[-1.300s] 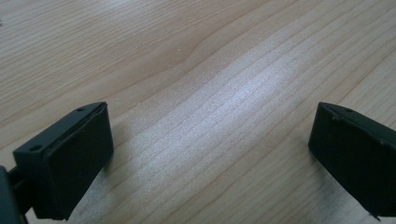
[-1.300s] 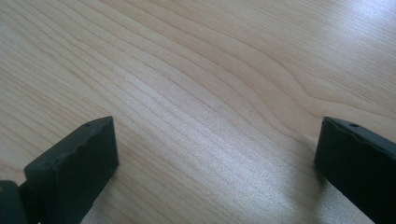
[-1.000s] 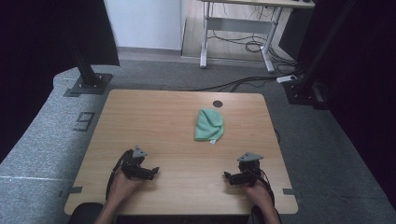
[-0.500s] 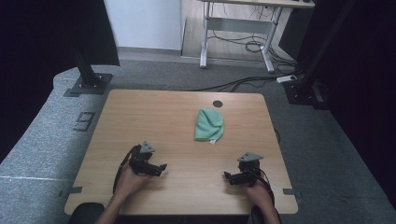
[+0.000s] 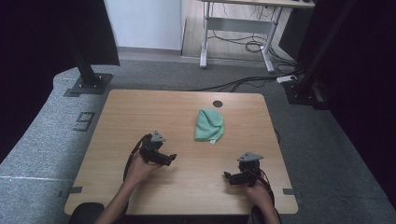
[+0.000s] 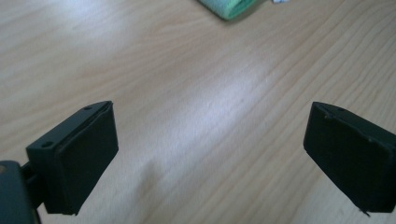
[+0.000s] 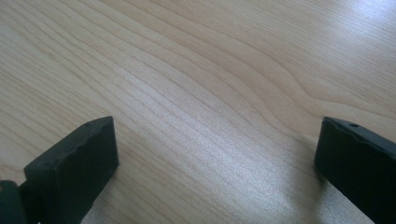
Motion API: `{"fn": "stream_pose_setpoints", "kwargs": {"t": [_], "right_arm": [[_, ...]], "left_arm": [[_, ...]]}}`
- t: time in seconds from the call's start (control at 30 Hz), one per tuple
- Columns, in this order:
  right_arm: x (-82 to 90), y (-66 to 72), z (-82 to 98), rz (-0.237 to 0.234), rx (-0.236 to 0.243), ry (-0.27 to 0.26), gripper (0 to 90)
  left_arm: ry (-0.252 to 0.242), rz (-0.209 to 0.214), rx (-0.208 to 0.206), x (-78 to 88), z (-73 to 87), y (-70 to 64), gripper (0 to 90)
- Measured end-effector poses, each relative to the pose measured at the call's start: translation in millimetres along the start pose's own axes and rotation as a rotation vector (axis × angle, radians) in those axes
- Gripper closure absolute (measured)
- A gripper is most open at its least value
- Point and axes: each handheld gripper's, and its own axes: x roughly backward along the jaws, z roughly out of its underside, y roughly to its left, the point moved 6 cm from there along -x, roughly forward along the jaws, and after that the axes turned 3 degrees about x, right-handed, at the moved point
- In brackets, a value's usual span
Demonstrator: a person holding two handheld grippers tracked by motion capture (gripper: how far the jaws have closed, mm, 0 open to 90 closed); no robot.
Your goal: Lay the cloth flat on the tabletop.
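On the wooden tabletop [image 5: 140, 116], your left tool [image 5: 172, 158] hovers near the front left, jaws spread wide and gripping nothing, pointed toward the folded green cloth [image 5: 209, 125]. That cloth lies flat toward the far middle of the tabletop, just in front of a dark round hole [image 5: 217, 103], well apart from both tools; its edge shows at the top of the left gripper view [image 6: 229, 7]. Your right tool [image 5: 226, 176] sits near the front right, jaws likewise spread over bare wood.

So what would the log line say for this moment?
left hand-held gripper: open, empty | right hand-held gripper: open, empty | green cloth: folded, untouched
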Motion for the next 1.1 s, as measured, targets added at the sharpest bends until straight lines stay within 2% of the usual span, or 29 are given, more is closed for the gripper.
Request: {"fn": "stream_pose_setpoints", "kwargs": {"t": [0.47, 0.83, 0.93, 1.1], "right_arm": [[0.0, 0.0, 0.0, 0.0, 0.0, 0.0, 0.0], [0.0, 0.0, 0.0, 0.001, 0.0, 0.0, 0.0], [-0.1, -0.1, 0.0, 0.0, 0.001, -0.001, 0.0], [-0.1, -0.1, 0.0, 0.0, 0.001, -0.001, 0.0]], "left_arm": [[0.001, 0.022, -0.05, -23.5, -40.8, -6.7, 7.1], [-0.021, 0.037, -0.059, -39.7, -72.4, -11.2, 12.4], [-0.027, 0.041, -0.057, -43.7, -78.4, -13.0, 13.7], [-0.019, 0.048, -0.077, -55.0, -86.5, -19.9, 14.2]]}}
